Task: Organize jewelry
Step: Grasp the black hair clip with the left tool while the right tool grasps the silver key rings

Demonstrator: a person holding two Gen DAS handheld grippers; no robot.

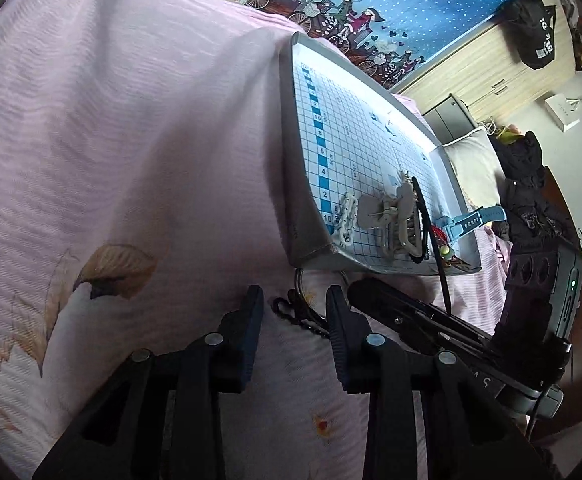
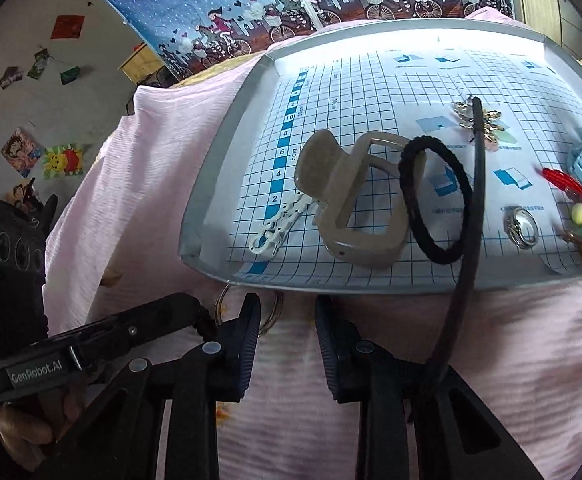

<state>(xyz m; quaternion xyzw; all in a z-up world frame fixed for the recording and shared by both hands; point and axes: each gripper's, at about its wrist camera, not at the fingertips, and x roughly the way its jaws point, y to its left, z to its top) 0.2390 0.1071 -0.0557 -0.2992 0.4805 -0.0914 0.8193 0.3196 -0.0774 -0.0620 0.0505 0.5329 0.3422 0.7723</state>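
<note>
The tray (image 2: 227, 128) held the clip (image 2: 351, 208), hair tie (image 2: 435, 200) and ring (image 2: 523, 227). A bangle (image 2: 247, 308) lay outside on the bed. Both grippers (image 1: 295, 312) (image 2: 287, 320) were apart, empty.

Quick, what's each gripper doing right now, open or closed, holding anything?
Left gripper: open, holding nothing; black chain lies on the bedspread between its fingers.
Right gripper: open, holding nothing, in front of the tray.

The left gripper (image 1: 295, 304) hangs open over the pink bedsheet (image 1: 131, 160), near a tray (image 1: 311, 216) holding a big hair clip (image 1: 387, 216).
</note>
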